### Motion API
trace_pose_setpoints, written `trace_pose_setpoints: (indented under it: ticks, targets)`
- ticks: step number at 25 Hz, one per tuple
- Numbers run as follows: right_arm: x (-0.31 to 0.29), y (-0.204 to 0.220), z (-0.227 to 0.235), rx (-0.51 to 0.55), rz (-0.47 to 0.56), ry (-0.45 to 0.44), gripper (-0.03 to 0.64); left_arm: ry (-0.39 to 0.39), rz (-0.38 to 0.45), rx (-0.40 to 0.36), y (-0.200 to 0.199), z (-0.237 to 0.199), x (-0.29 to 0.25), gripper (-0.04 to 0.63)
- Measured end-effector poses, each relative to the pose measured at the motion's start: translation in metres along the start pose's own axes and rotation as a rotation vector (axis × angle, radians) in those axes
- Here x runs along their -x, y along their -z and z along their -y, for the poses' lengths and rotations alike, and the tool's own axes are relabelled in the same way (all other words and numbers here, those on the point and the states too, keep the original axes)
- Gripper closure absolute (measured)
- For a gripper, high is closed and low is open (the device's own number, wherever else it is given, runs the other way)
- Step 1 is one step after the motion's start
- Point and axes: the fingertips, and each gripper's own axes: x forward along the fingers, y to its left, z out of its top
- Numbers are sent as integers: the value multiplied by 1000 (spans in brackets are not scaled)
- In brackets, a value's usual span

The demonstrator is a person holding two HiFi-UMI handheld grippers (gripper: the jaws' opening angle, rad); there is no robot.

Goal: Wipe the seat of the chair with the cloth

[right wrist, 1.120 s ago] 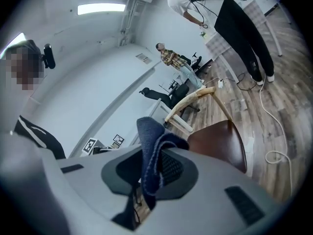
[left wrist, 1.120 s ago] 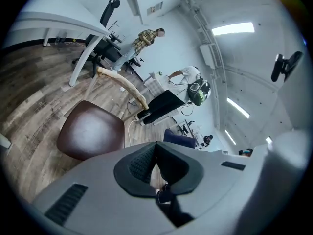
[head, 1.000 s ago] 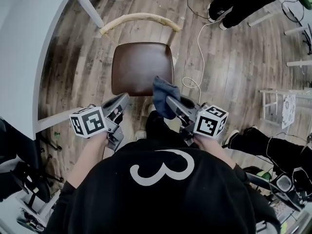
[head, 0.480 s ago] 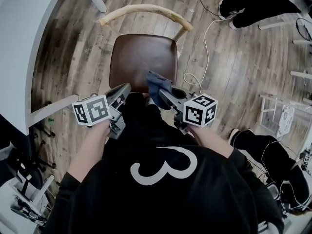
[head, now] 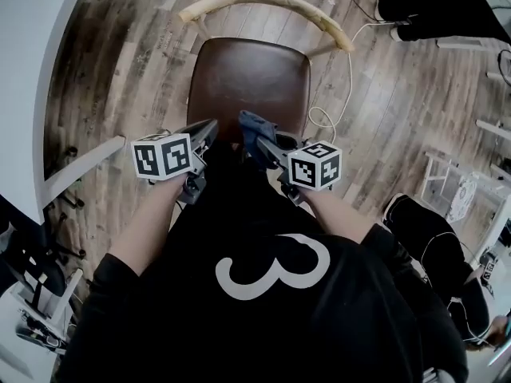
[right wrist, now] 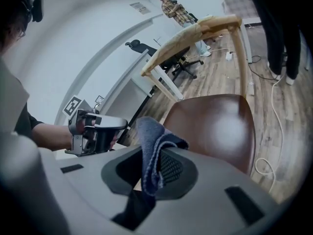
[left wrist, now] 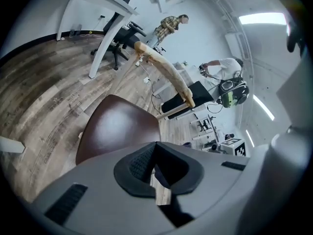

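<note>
A chair with a glossy brown seat (head: 247,74) and a curved wooden backrest (head: 263,2) stands in front of me. My right gripper (head: 254,136) is shut on a dark blue cloth (head: 251,124), which hangs at the seat's near edge. In the right gripper view the cloth (right wrist: 149,141) sticks up between the jaws, with the seat (right wrist: 215,126) just beyond. My left gripper (head: 207,128) hovers beside it at the seat's near left corner, jaws together and holding nothing. The left gripper view looks over the seat (left wrist: 117,131) from low down.
A white table (head: 32,70) runs along the left, one leg (head: 80,170) near my left gripper. A white cable (head: 323,122) lies on the wooden floor right of the chair. People's legs (head: 431,2) show at top right and at right (head: 423,230).
Both grippers have come forward to the seat's near edge. The cloth, held off the front before, now reaches over the edge of the seat.
</note>
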Motion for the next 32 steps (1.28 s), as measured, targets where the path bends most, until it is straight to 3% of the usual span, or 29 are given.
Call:
trace_pose_setpoints:
  ticks: [11,19,27,32]
  targets:
    - [-90,-53,28,-45,52,51,563,-35,-117,-46,5,-61,-20,583]
    - [-154,-72,21,-2,-3,22,563,-108,-151,70,12,-118,-23,583]
    - [-205,-114,21,-37,65,7,563,-72,-156,185,12,-141,-25,583]
    - [-223,-141,40,-73,126,44,563,-86,-154,234,13,-158,-32,583]
